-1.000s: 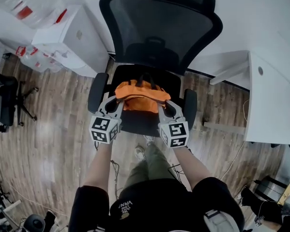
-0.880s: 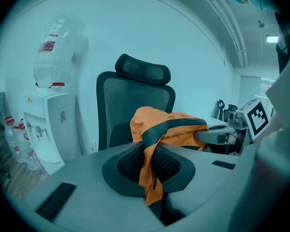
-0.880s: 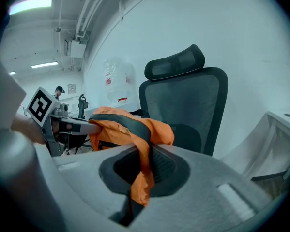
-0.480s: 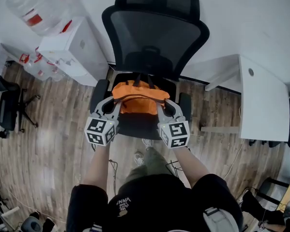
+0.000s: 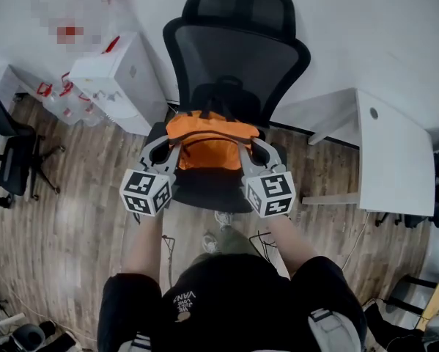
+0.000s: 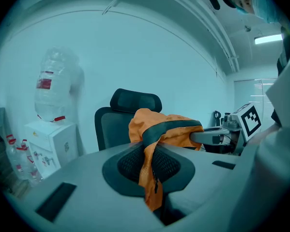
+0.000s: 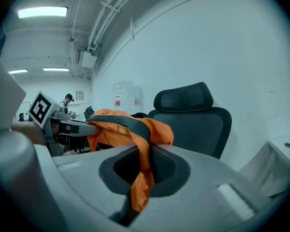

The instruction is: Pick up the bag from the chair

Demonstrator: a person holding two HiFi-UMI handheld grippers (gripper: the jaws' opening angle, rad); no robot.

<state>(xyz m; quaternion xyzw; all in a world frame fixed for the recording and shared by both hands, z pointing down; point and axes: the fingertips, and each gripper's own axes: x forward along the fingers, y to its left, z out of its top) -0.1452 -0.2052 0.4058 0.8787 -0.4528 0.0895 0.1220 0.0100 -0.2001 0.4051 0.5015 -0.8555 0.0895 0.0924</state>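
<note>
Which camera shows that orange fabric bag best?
The head view: the whole orange fabric bag shows, held between the left hand-held gripper and right hand-held gripper. Each gripper view shows only a bunched end in its jaws.

Both forearms reached forward, side by side. The left gripper point(image 5: 174, 149) and right gripper point(image 5: 247, 149) were each clamped on the orange bag point(image 5: 210, 144).

White logo point(image 5: 184, 301) on the person's black top point(image 5: 234, 325), seen upside down, looks like "VANS"; smaller line unreadable. Red label point(image 6: 44, 83) on water bottle point(image 6: 55, 88): print too small. Left claw point(image 5: 176, 142) and right claw point(image 5: 246, 144) cubes carry square black-and-white markers point(image 5: 146, 191), no letters.
</note>
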